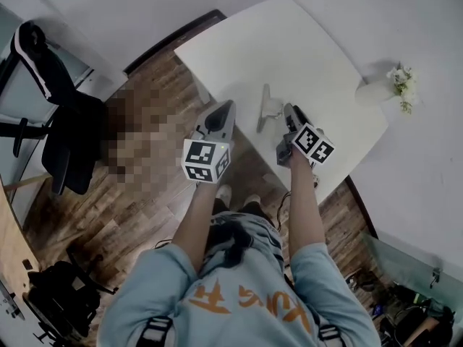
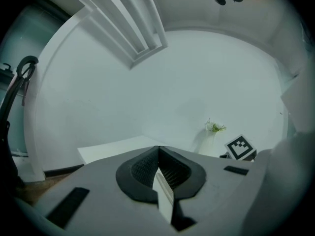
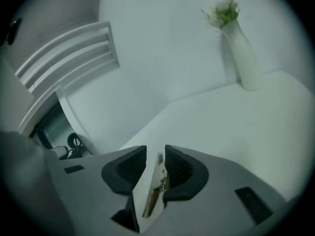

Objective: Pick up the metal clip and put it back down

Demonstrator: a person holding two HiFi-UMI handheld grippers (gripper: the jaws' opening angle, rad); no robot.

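**Head view.** A person holds both grippers over the near edge of a white table (image 1: 289,42). The left gripper (image 1: 227,113) is at centre frame and the right gripper (image 1: 292,111) is just to its right. A long grey piece (image 1: 264,107) lies on the table just left of the right gripper's tip. Whether it is the clip cannot be told from this view. At the table's right corner lies the only container, a white vase (image 1: 372,91) holding a sprig (image 1: 401,82) of green and white flowers.

**Right gripper view.** The jaws of the right gripper (image 3: 155,150) stand narrowly apart. The metal clip (image 3: 158,181) shows lengthwise in the gap, against the right-hand pad (image 3: 178,168), with a white sliver between it and the left-hand pad. The vase (image 3: 241,58) with its sprig (image 3: 224,11) stands on the table (image 3: 256,132) at upper right.

**Left gripper view.** The jaws of the left gripper (image 2: 158,149) meet at the tips, and nothing is held between them.
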